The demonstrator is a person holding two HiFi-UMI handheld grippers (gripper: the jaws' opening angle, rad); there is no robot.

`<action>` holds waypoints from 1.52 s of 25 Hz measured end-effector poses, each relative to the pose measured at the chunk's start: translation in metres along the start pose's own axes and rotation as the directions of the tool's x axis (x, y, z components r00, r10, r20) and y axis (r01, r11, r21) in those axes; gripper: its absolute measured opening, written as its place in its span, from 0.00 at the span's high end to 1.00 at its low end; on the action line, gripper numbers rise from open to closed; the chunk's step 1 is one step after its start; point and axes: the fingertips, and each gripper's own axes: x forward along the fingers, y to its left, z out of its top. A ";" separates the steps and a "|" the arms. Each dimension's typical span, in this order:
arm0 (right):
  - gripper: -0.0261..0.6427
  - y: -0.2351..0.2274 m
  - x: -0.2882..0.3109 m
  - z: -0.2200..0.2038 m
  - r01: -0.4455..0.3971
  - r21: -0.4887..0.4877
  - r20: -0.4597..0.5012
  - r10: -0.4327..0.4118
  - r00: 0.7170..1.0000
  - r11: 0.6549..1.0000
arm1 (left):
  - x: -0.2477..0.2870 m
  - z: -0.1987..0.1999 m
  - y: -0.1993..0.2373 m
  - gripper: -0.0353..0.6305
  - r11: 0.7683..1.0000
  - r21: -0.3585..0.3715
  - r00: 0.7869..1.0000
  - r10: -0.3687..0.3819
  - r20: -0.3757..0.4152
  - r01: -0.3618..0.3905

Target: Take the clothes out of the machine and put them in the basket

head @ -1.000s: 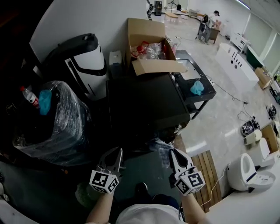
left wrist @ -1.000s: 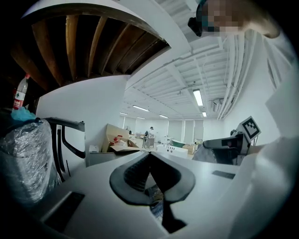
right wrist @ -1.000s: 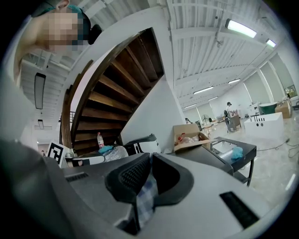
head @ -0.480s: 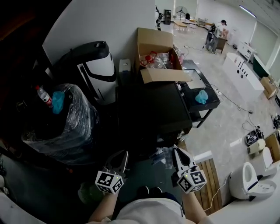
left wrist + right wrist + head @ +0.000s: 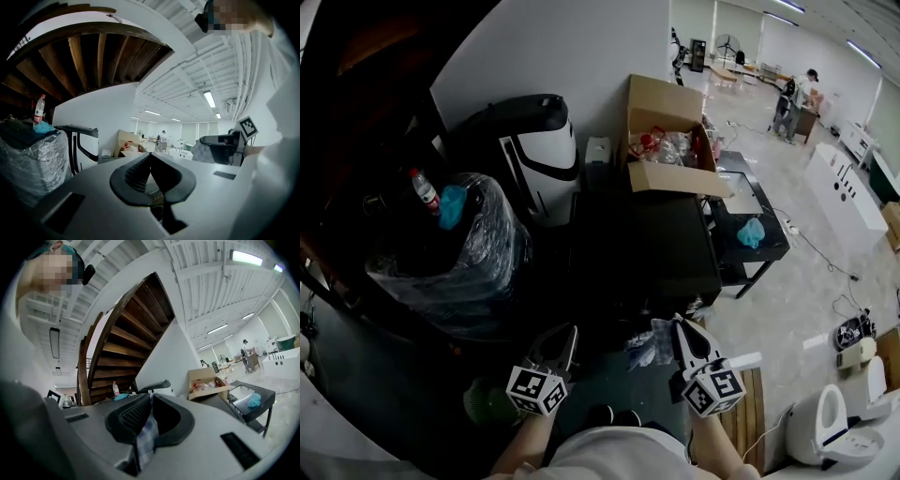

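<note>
My right gripper (image 5: 679, 327) is shut on a blue-and-white checked cloth (image 5: 652, 345) that hangs from its jaws to the left. In the right gripper view the cloth (image 5: 146, 434) is pinched between the closed pads. My left gripper (image 5: 562, 337) is shut with nothing between its fingers, its tips (image 5: 150, 155) meeting. It is level with the right gripper and a short way to its left. The dark machine (image 5: 642, 248) stands just beyond both grippers. A green round thing (image 5: 486, 403), perhaps the basket, shows low at the left, partly hidden by my left hand.
An open cardboard box (image 5: 670, 131) full of items sits behind the machine. At the left stand a film-wrapped bundle (image 5: 464, 253) with a water bottle (image 5: 422, 191) and a black-and-white appliance (image 5: 530, 150). A black cart (image 5: 748, 211) and a wooden pallet (image 5: 761, 422) are on the right.
Both grippers have risen a little, the checked cloth going up with the right one. The head view has swung so the room sits further right in the picture.
</note>
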 end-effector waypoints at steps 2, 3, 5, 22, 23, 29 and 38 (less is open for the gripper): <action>0.92 0.001 0.002 0.002 -0.033 0.004 0.002 0.033 0.999 0.999 | -0.006 0.001 -0.002 0.91 1.000 0.003 1.000 0.031 0.004 -0.031; 0.92 0.002 0.003 0.004 -0.048 0.006 0.002 0.048 0.999 0.999 | -0.009 0.002 -0.003 0.91 0.999 0.005 0.999 0.046 0.006 -0.046; 0.92 0.004 0.004 0.005 -0.077 0.007 -0.002 0.077 0.997 0.997 | -0.016 0.004 -0.003 0.91 0.997 0.009 0.997 0.079 0.010 -0.079; 0.92 0.082 0.038 0.005 -0.440 -0.017 -0.027 0.440 0.898 0.898 | -0.135 0.005 0.019 0.91 0.886 -0.001 0.884 0.462 0.067 -0.463; 0.92 0.091 0.041 0.004 -0.462 -0.014 -0.029 0.462 0.887 0.887 | -0.144 0.006 0.022 0.91 0.873 -0.004 0.871 0.486 0.072 -0.487; 0.92 0.148 0.057 -0.009 -0.575 0.010 -0.051 0.574 0.817 0.818 | -0.213 0.006 0.041 0.91 0.787 -0.026 0.782 0.616 0.093 -0.616; 0.92 0.250 0.070 -0.015 -0.698 0.031 -0.038 0.698 0.715 0.716 | -0.316 0.008 0.072 0.91 0.675 -0.046 0.668 0.736 0.114 -0.736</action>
